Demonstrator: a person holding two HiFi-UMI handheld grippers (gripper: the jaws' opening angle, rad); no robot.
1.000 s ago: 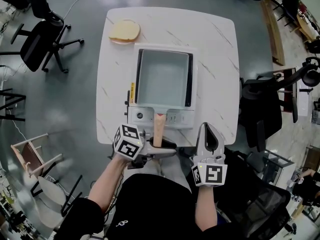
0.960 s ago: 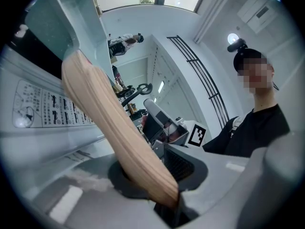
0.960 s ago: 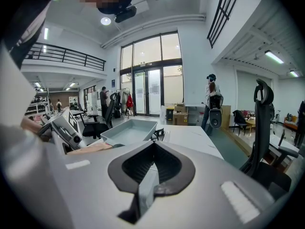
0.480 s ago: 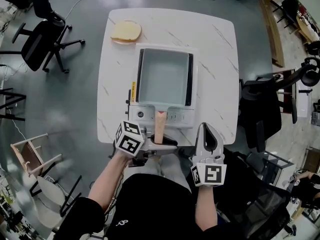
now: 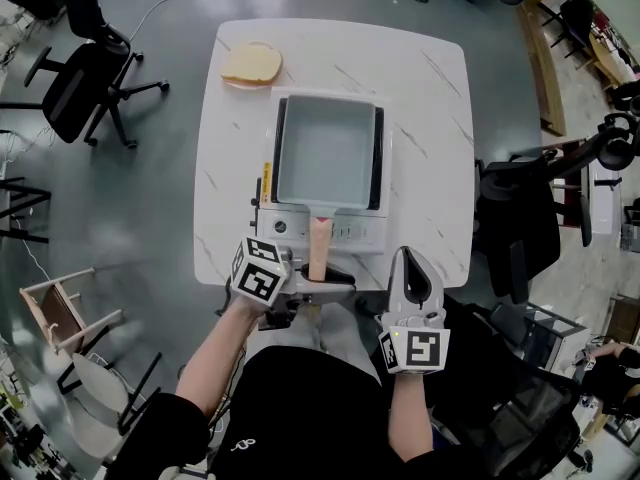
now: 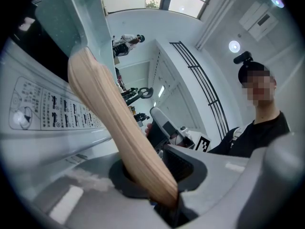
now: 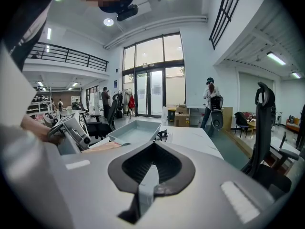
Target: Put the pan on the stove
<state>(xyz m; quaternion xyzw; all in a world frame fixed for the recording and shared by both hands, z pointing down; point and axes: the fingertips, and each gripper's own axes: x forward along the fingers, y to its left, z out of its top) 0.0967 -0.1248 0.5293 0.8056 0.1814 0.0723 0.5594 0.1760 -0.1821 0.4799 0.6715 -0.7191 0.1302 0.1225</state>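
Note:
A pale grey square pan (image 5: 325,153) sits on the white single-burner stove (image 5: 290,232) on the table. Its wooden handle (image 5: 319,248) sticks out toward me over the stove's control panel. My left gripper (image 5: 333,286) reaches in from the left and is shut on the end of that handle (image 6: 114,123), which runs up to the pan (image 6: 71,18). My right gripper (image 5: 412,260) hangs at the table's front edge, right of the handle, shut and empty. In the right gripper view its jaws (image 7: 151,171) meet, with the pan (image 7: 136,130) beyond them.
A slice of bread (image 5: 251,63) lies at the far left corner of the white marble table (image 5: 430,148). Office chairs stand left (image 5: 85,83) and right (image 5: 525,218) of the table. A person (image 7: 211,101) stands far off across the room.

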